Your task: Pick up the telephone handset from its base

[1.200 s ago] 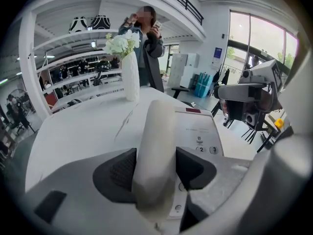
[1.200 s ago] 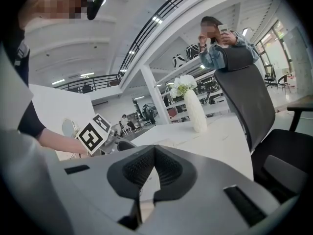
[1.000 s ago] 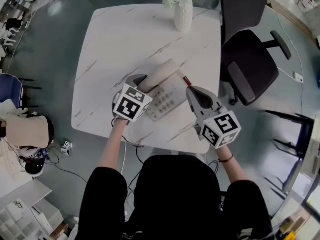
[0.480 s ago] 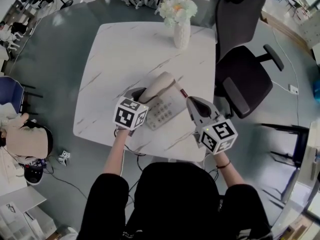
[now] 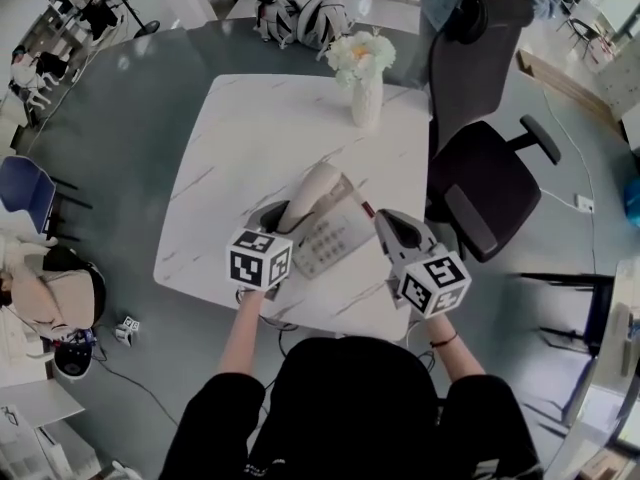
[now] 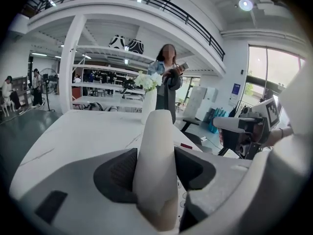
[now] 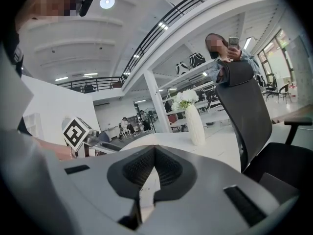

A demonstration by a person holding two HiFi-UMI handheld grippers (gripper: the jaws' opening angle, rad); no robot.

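White table carries the phone base near its front edge, w/ a vase at the far side. Handset sits tilted above the base's left half, apparently off its cradle, because the left gripper clamps both pads across its near end. Right gripper hangs beside the base, 2 jaws together, empty, prob. ready to steady it

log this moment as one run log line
left gripper: jaws shut on handset | handset: tilted over base | right gripper: jaws shut, empty
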